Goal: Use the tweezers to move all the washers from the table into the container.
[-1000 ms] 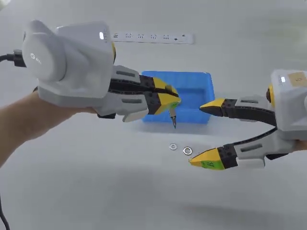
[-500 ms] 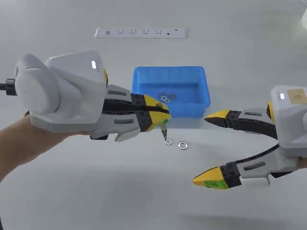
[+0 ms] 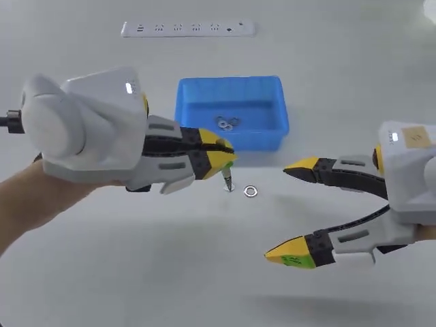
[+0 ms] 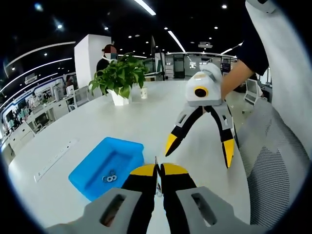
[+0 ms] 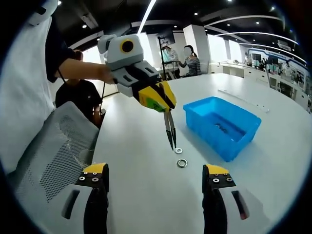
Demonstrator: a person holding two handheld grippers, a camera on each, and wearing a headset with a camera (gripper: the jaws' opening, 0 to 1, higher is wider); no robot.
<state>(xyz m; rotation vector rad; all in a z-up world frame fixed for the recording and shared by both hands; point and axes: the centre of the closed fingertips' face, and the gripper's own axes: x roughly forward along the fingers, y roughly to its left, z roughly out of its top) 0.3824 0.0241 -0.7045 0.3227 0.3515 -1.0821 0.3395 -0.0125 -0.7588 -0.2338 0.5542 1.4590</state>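
Two steel washers lie on the white table in front of the blue container point(image 3: 228, 102): one point(image 3: 251, 192) bare, the other point(image 3: 229, 189) right at the tweezers' tip. Slim metal tweezers point(image 3: 227, 178) point down from my left gripper point(image 3: 227, 157), which is shut on them. The right gripper view shows the tweezers point(image 5: 170, 129) ending just above the nearer washer point(image 5: 178, 150), with the second washer point(image 5: 182, 163) beside it. Several washers point(image 3: 227, 123) sit inside the container. My right gripper point(image 3: 289, 210) hangs open and empty, right of the washers.
A white power strip point(image 3: 187, 28) lies behind the container. A mesh office chair point(image 5: 53, 146) stands at the table's edge. A potted plant point(image 4: 119, 78) sits far down the table. People stand in the background of the right gripper view.
The tweezers' tip has come down from the container's front wall to the left washer on the table. My right gripper has drawn back from the washers. The head camera has shifted.
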